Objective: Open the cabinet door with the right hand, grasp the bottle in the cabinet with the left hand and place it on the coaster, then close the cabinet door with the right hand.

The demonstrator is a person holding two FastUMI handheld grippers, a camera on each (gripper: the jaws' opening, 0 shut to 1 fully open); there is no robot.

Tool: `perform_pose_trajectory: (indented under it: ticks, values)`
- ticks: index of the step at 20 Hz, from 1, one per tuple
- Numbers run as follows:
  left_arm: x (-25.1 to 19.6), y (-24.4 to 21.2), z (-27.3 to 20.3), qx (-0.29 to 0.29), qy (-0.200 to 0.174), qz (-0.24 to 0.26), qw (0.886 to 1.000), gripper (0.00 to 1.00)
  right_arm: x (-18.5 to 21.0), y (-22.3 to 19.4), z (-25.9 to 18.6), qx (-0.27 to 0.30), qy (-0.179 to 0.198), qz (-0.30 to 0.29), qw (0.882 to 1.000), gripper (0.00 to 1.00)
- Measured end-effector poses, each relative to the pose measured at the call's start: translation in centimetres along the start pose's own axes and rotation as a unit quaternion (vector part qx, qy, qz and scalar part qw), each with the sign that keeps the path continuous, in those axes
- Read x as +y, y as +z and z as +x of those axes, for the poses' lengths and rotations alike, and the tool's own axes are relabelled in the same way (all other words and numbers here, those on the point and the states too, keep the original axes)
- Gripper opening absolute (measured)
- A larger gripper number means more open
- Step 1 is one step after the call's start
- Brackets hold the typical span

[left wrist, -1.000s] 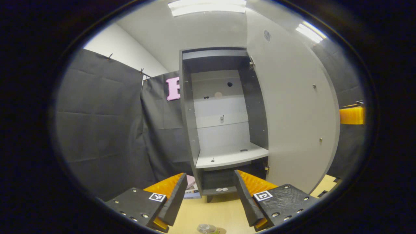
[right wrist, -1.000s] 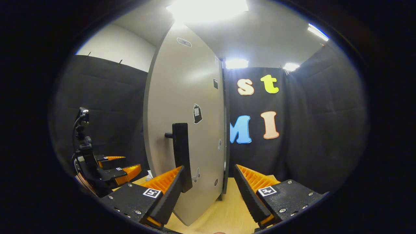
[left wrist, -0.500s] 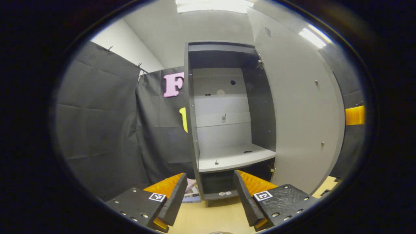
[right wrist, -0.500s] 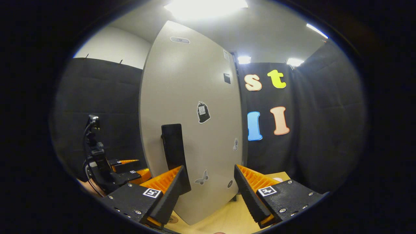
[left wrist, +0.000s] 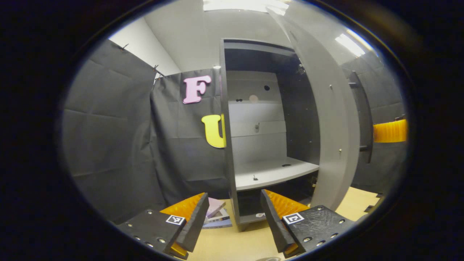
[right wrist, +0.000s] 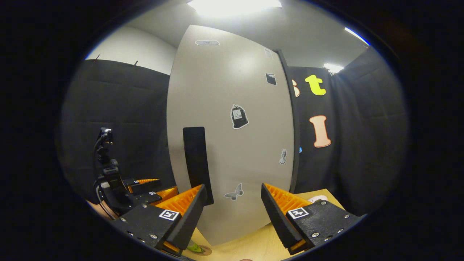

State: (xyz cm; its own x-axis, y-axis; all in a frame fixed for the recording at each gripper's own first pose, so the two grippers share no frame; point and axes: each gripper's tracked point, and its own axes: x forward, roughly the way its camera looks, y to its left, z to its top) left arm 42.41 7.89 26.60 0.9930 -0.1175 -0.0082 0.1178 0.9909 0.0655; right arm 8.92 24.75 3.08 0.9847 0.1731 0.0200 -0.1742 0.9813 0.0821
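The grey cabinet stands open, and its pale shelf carries two small dark marks. In the left gripper view its door is almost edge-on, with the black handle on the outer side. The right gripper view faces the door's outer face with its stickers, and the handle rises just behind my right gripper's left finger. My right gripper is open. My left gripper is open and holds nothing, in front of the cabinet's base. A round coaster with something green on it peeks in at the bottom edge.
A few books lie on the wooden table left of the cabinet's foot. A pale round thing lies on the table to the right of the door. The left gripper and its mount sit left of the door.
The door has swung toward the cabinet and now stands almost edge-on in the left gripper view. My right gripper followed its outer face. The bottle's top dropped out below the left gripper view.
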Motion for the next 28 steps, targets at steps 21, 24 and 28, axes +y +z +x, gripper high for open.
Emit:
perform_pose_trajectory:
  ticks: [21,24,28]
  values:
    - [-7.3,8.7,-3.4,-0.035,0.064,-0.002,0.997,0.82,-9.2,0.6,3.2,-0.031,-0.096,-0.028,0.995,0.93]
    - [-7.3,8.5,-3.4,-0.029,0.071,-0.017,0.997,0.86,-8.5,1.0,3.4,-0.042,-0.088,-0.032,0.995,0.93]
    - [-7.5,8.3,-3.3,-0.024,0.061,-0.029,0.997,0.86,-8.2,0.7,3.1,-0.038,-0.086,-0.036,0.995,0.93]
